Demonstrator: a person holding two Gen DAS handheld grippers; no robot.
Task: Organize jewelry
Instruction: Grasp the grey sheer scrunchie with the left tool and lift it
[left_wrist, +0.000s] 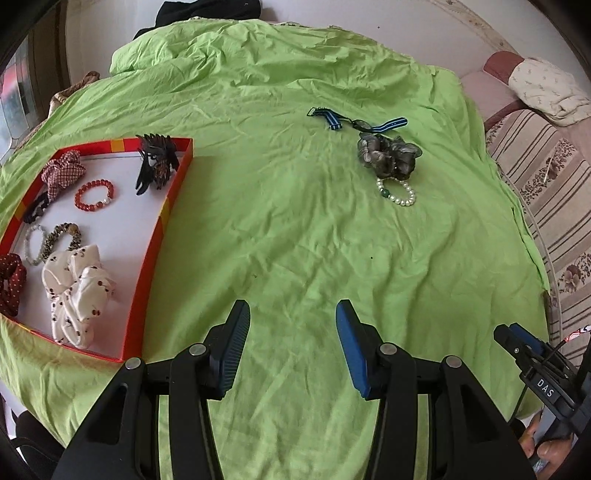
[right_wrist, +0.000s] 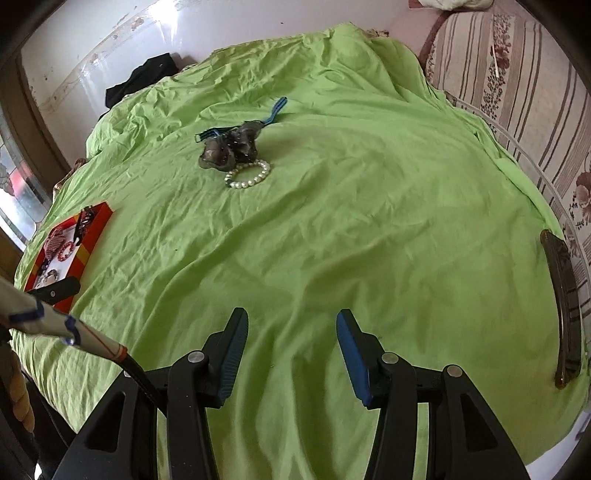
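Observation:
A red-rimmed tray (left_wrist: 168, 206) lies at the left on the green cloth. It holds a red bead bracelet (left_wrist: 93, 194), a black hair claw (left_wrist: 155, 162), a white cherry scrunchie (left_wrist: 75, 291) and other scrunchies. Far right on the cloth lie a pearl bracelet (left_wrist: 397, 192), a grey scrunchie (left_wrist: 388, 153) and a blue striped strap (left_wrist: 354, 123). These also show in the right wrist view: pearl bracelet (right_wrist: 248, 174), grey scrunchie (right_wrist: 229, 147). My left gripper (left_wrist: 291, 325) is open and empty over bare cloth. My right gripper (right_wrist: 291, 325) is open and empty, well short of the pearls.
A brown hair clip (right_wrist: 563, 306) lies at the cloth's right edge. A striped floral sofa (left_wrist: 554, 192) stands to the right. Dark clothing (right_wrist: 142, 79) lies at the far side. The green cloth (left_wrist: 280, 236) is wrinkled between tray and loose items.

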